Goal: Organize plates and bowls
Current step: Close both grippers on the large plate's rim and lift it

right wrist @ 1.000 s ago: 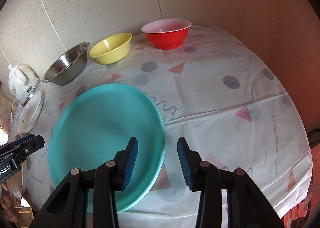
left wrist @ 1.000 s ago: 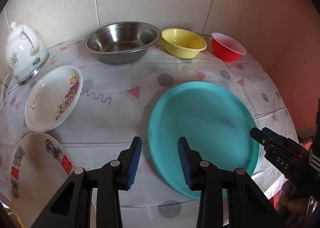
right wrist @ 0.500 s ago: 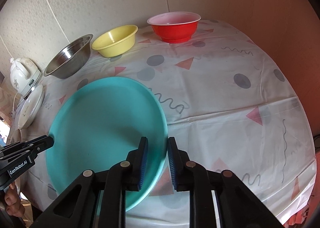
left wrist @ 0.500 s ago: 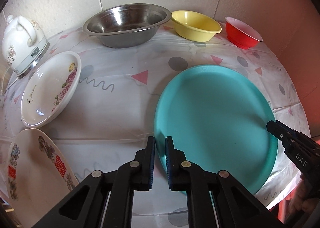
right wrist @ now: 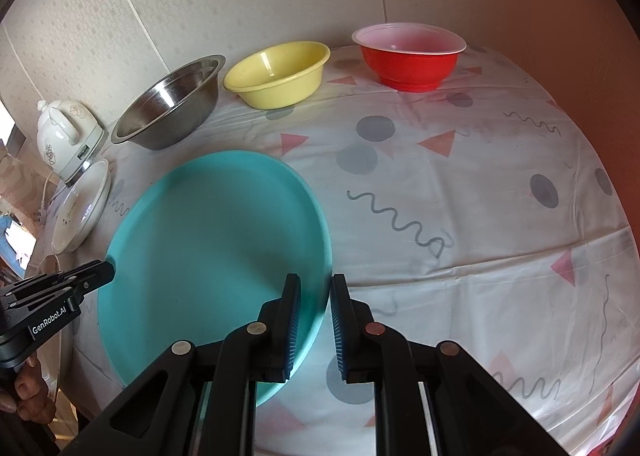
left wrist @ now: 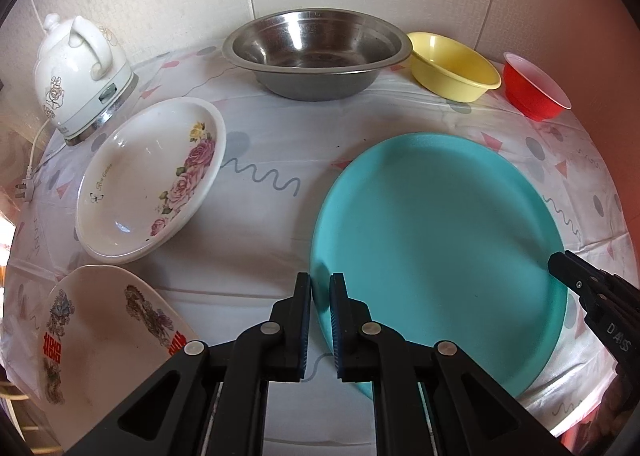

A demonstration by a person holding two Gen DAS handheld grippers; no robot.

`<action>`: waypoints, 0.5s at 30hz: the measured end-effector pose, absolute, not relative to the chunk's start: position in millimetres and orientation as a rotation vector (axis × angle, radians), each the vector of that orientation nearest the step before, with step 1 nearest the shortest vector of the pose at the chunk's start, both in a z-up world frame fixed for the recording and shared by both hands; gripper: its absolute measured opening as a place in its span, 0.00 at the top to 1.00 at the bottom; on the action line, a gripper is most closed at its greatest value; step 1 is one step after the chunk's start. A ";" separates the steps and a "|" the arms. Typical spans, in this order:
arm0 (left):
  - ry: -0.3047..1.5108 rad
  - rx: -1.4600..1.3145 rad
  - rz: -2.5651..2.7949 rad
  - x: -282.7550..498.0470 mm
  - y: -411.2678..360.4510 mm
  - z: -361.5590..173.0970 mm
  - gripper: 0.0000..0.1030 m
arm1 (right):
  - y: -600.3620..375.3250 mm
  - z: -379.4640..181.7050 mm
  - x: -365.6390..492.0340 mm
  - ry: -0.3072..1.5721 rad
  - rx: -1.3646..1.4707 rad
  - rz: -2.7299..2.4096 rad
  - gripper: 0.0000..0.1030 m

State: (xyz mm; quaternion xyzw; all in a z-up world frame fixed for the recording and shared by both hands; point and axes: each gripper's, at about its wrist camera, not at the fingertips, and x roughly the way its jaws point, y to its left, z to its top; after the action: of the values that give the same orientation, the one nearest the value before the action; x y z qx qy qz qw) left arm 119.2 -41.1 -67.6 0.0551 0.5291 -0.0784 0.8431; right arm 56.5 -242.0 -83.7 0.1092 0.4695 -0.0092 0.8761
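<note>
A large teal plate lies on the patterned tablecloth. My left gripper is shut on the plate's left rim, and its tip shows in the right wrist view. My right gripper has the opposite rim between its blue pads, its jaws closing onto it. Its tip is seen at the plate's right edge. Along the wall stand a steel bowl, a yellow bowl and a red bowl.
A floral white plate lies left of the teal one. A white plate with red characters sits at the near left edge. A white kettle with its cord stands at the back left. Walls close the back and right.
Both grippers have gone from wide open to shut around the teal plate's opposite rims and have moved forward and closer to the table.
</note>
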 end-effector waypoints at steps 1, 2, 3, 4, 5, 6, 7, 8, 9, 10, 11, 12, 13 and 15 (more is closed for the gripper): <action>1.121 0.115 -0.162 120.2 -39.6 -68.5 0.91 | -239.3 -84.2 58.4 0.982 0.217 -0.018 0.85; 1.117 0.118 -0.158 120.2 -38.4 -68.2 0.91 | -237.7 -84.8 60.7 0.986 0.209 -0.019 0.85; 1.115 0.123 -0.154 120.6 -37.7 -68.1 0.91 | -236.8 -85.8 62.2 0.990 0.206 -0.017 0.85; 1.114 0.124 -0.154 121.6 -36.4 -68.9 0.91 | -235.8 -86.4 62.9 0.993 0.202 -0.015 0.85; 1.114 0.122 -0.154 122.4 -35.6 -69.1 0.91 | -235.1 -86.9 63.4 0.995 0.198 -0.015 0.85; 1.114 0.118 -0.154 123.0 -34.5 -69.2 0.91 | -234.8 -87.5 63.6 0.998 0.196 -0.013 0.85; 1.114 0.116 -0.153 122.6 -34.1 -69.1 0.91 | -234.9 -88.1 63.8 1.003 0.198 -0.011 0.85; 1.114 0.113 -0.152 122.7 -34.0 -69.2 0.91 | -235.4 -88.7 63.9 1.007 0.201 -0.009 0.85; 1.114 0.113 -0.152 122.7 -34.2 -69.3 0.91 | -236.3 -88.9 63.8 1.011 0.205 -0.007 0.85; 1.112 0.115 -0.153 122.4 -34.6 -69.5 0.91 | -235.8 -88.9 63.9 1.012 0.205 -0.006 0.85; 1.109 0.117 -0.153 122.0 -34.9 -69.6 0.91 | -235.2 -88.8 64.1 1.014 0.203 -0.007 0.85; 1.107 0.117 -0.153 121.3 -34.8 -69.6 0.91 | -234.7 -88.7 64.0 1.017 0.200 -0.006 0.84; 1.105 0.118 -0.152 120.0 -35.0 -69.4 0.91 | -234.1 -88.8 64.1 1.018 0.196 -0.004 0.84; 1.104 0.113 -0.152 119.4 -34.0 -69.2 0.90 | -233.3 -88.7 64.2 1.021 0.185 -0.006 0.84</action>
State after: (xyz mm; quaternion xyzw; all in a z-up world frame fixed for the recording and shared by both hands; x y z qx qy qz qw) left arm 119.4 -34.0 -69.2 0.0535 0.5238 -0.0719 0.8471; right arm 64.2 -233.3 -88.7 0.0884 0.4877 -0.0027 0.8685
